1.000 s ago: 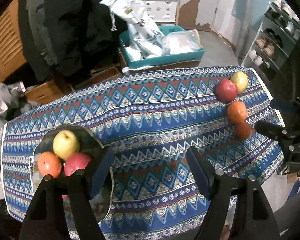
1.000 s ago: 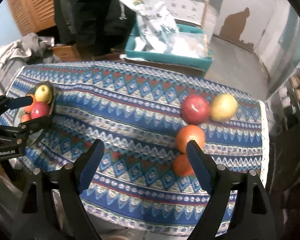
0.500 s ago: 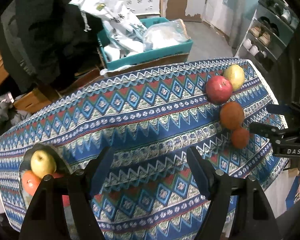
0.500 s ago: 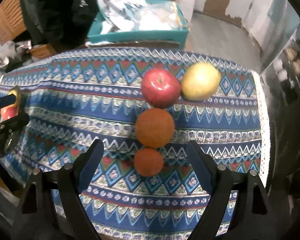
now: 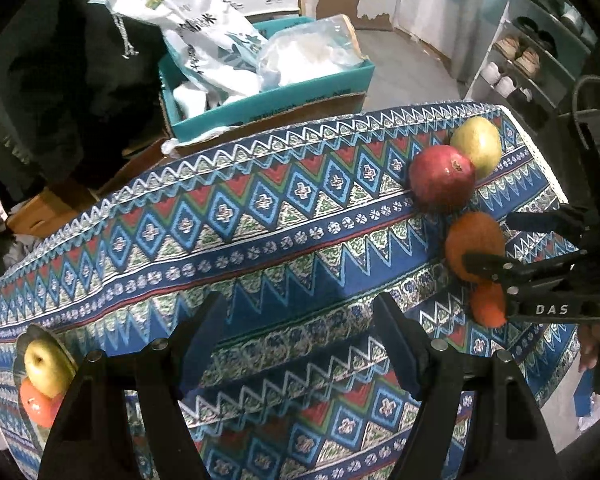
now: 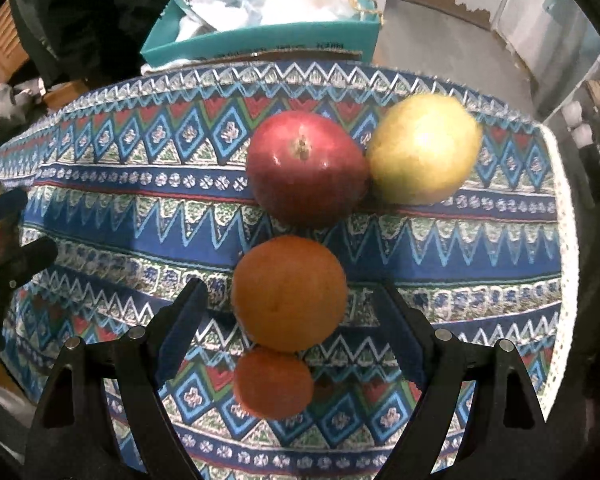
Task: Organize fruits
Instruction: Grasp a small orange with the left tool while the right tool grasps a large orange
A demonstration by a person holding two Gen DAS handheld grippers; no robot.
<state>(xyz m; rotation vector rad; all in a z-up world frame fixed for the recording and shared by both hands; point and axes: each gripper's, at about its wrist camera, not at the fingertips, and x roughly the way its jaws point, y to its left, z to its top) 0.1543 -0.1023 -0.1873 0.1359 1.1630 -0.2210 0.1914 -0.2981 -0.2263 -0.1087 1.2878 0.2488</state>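
Note:
Several fruits lie in a cluster on the patterned tablecloth (image 6: 140,208): a red pomegranate (image 6: 306,168), a yellow fruit (image 6: 424,150), a large orange (image 6: 289,292) and a small orange (image 6: 274,382). My right gripper (image 6: 290,304) is open, its fingers either side of the large orange, above the small one. It also shows in the left wrist view (image 5: 496,240). My left gripper (image 5: 300,320) is open and empty over the cloth's middle. A dark plate (image 5: 40,334) at the far left holds a yellow apple (image 5: 46,368) and an orange (image 5: 40,406).
A teal box (image 5: 268,100) with white bags stands behind the table on a cardboard box. A shoe shelf (image 5: 532,48) is at the right. The cloth's white right edge (image 6: 566,240) hangs just beyond the fruit cluster.
My right gripper has moved forward and down onto the fruit cluster, now straddling the large orange. My left gripper has swung right, away from the plate.

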